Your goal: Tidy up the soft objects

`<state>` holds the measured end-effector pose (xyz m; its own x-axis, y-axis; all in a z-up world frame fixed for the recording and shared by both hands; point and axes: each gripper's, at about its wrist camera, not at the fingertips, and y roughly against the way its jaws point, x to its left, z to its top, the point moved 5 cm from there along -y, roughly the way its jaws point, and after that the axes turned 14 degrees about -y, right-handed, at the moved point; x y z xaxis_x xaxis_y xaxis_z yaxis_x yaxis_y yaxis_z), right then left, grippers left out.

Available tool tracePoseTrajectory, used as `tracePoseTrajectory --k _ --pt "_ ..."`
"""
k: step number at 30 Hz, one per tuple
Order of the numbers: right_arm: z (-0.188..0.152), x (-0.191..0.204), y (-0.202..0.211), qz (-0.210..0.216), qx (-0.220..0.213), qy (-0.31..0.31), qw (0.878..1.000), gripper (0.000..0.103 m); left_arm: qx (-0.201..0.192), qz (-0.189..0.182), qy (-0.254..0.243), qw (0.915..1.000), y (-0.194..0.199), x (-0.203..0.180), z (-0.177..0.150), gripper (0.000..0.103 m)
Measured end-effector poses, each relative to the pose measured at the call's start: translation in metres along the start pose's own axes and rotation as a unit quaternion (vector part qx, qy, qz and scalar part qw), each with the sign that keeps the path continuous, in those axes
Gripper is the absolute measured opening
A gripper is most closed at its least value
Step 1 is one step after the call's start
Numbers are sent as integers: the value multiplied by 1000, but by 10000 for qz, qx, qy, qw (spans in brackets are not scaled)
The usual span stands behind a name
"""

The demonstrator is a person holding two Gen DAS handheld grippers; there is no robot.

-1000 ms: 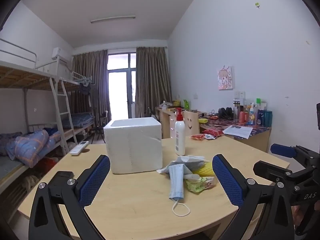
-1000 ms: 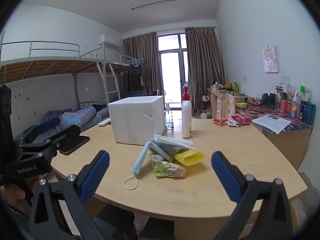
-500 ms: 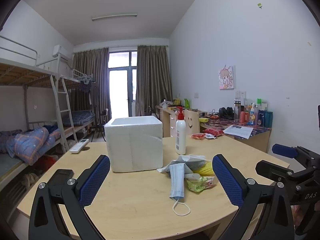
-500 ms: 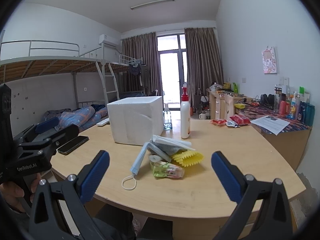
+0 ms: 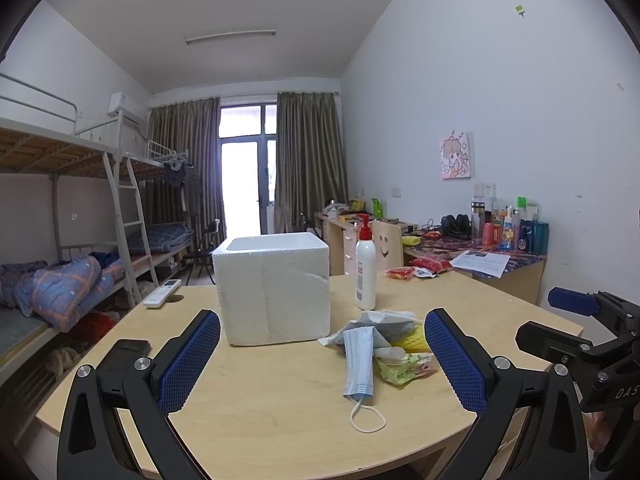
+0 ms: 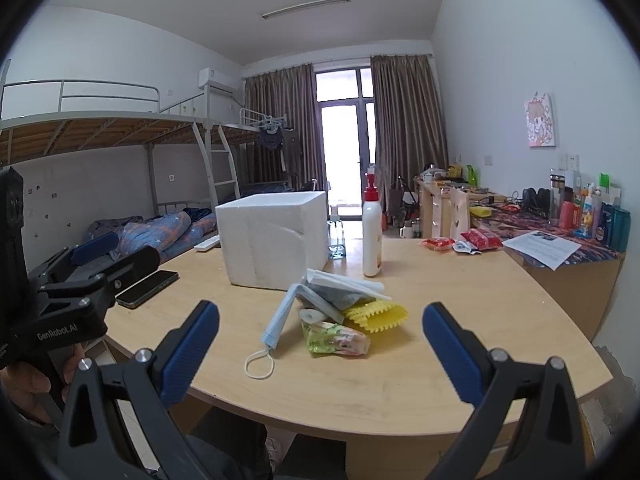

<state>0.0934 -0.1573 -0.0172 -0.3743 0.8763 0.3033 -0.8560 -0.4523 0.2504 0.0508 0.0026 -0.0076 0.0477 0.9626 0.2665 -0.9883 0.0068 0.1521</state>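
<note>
Left tongs [image 5: 322, 354] and right tongs [image 6: 320, 344], both with jaws wide apart and holding nothing, hovered at the near edge of the surface [image 6: 460, 300]. Nearest to them lay the pile of soft objects [image 6: 332, 312], just in front of the foam box [image 6: 276, 236], our landmark. We judged every piece light and limp. The face mask [image 6: 280, 318] trailed its ear loop [image 6: 260, 364] toward us; we would pinch its folded body, since the loop would slip or stretch. To the right of the mask lay a crinkly green packet [image 6: 334, 338] and a yellow ridged piece [image 6: 378, 316], both likely to yield under the pads; behind them sat folded white and grey cloth [image 6: 340, 288], overlapping its neighbours, so that lifting one piece might drag another. Right of the box stood a pump bottle [image 6: 372, 232], tall and easily toppled. Left of the box lay a phone [image 6: 148, 288] and, farther, a remote control [image 5: 162, 293]. Behind the box stood a small clear bottle [image 6: 337, 238].
</note>
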Motion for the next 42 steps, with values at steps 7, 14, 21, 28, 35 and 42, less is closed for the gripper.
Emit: tracePoseTrajectory --k 7,14,21,28,35,42 --pt "-2 0 -3 -11 17 -8 10000 103 20 7 0 10000 0 0 -1 102" --pt "-2 0 -5 12 40 -3 10000 103 23 30 29 10000 -3 4 -3 102" --pt "0 -2 -11 4 69 1 10000 103 68 14 48 10000 -10 7 -4 102" --pt "4 -8 -26 -46 172 -32 9998 103 184 -81 5 9998 -27 7 -5 102" --pt "9 -20 -42 -119 343 -116 9993 103 394 -359 18 9986 -52 2 -12 102" --pt "-4 -32 -66 -248 727 -103 9970 103 816 -726 80 9940 -85 -6 -27 102"
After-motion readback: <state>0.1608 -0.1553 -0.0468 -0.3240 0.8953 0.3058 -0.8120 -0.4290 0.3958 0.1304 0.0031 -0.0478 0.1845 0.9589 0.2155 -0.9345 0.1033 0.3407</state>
